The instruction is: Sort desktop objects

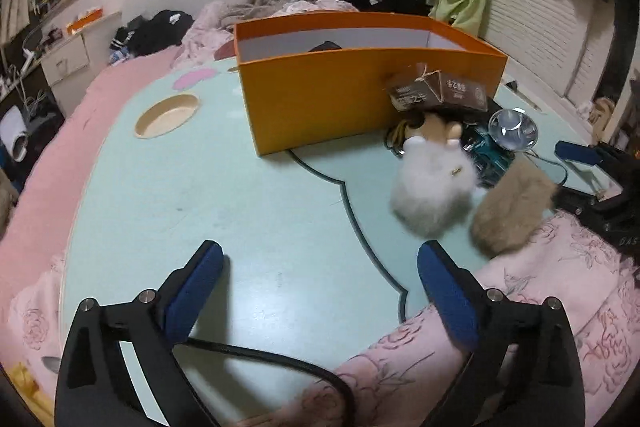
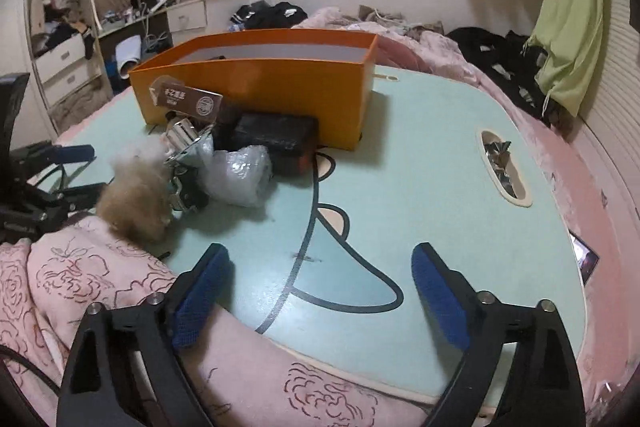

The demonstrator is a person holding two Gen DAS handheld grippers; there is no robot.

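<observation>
An open orange box (image 1: 320, 99) (image 2: 280, 83) stands on the mint-green table (image 1: 224, 211) (image 2: 400, 179). Beside it lies a pile: a brown card box (image 1: 438, 91) (image 2: 188, 101), a white fluffy toy (image 1: 430, 187), a tan fur piece (image 1: 512, 207) (image 2: 134, 201), a metal funnel-like piece (image 1: 513, 129), a black case (image 2: 276, 143) and a clear plastic bag (image 2: 236, 175). My left gripper (image 1: 320, 267) is open and empty above the table's near edge. My right gripper (image 2: 320, 275) is open and empty, right of the pile. The right gripper also shows at the left wrist view's right edge (image 1: 592, 163).
The table has a round cup hole (image 1: 166, 117) at the left and an oval hole (image 2: 502, 167) holding foil at the right. Pink floral bedding (image 1: 540, 307) (image 2: 80, 287) laps over the near edge. Clothes lie on the bed behind. A black cable (image 1: 280, 359) runs under the left gripper.
</observation>
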